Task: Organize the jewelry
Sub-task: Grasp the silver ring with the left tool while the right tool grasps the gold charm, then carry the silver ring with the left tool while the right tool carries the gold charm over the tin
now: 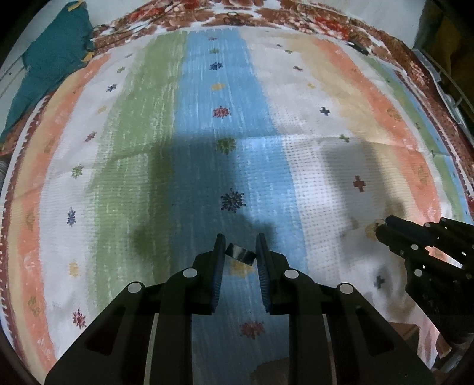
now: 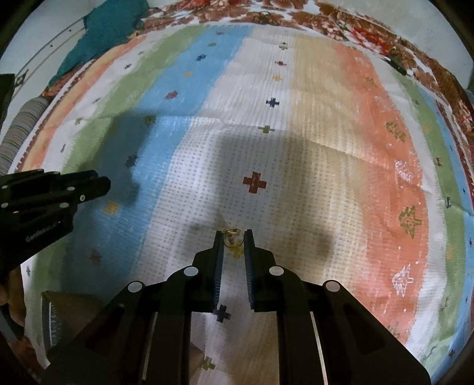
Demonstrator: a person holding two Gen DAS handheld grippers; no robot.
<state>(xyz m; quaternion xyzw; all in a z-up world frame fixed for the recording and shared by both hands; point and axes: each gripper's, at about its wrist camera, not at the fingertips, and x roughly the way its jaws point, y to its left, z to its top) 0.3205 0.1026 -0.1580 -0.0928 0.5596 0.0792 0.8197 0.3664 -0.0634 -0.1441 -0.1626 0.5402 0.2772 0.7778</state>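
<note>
My left gripper [image 1: 239, 247] is shut on a dark wide band ring [image 1: 240, 253], held tilted between the fingertips above the blue stripe of the cloth. My right gripper [image 2: 234, 238] is shut on a small gold hoop earring [image 2: 232, 237] with a little charm, held above the white stripe. The right gripper also shows at the right of the left wrist view [image 1: 382, 226], with a pale gold bit at its tip. The left gripper shows at the left of the right wrist view [image 2: 100, 185].
A striped, patterned cloth [image 1: 296, 97] covers the surface, bordered by a red floral cloth [image 1: 266, 11]. More jewelry [image 1: 234, 16] lies at the far edge. A teal cloth [image 1: 53, 59] sits far left. A dark item [image 1: 360, 47] lies far right.
</note>
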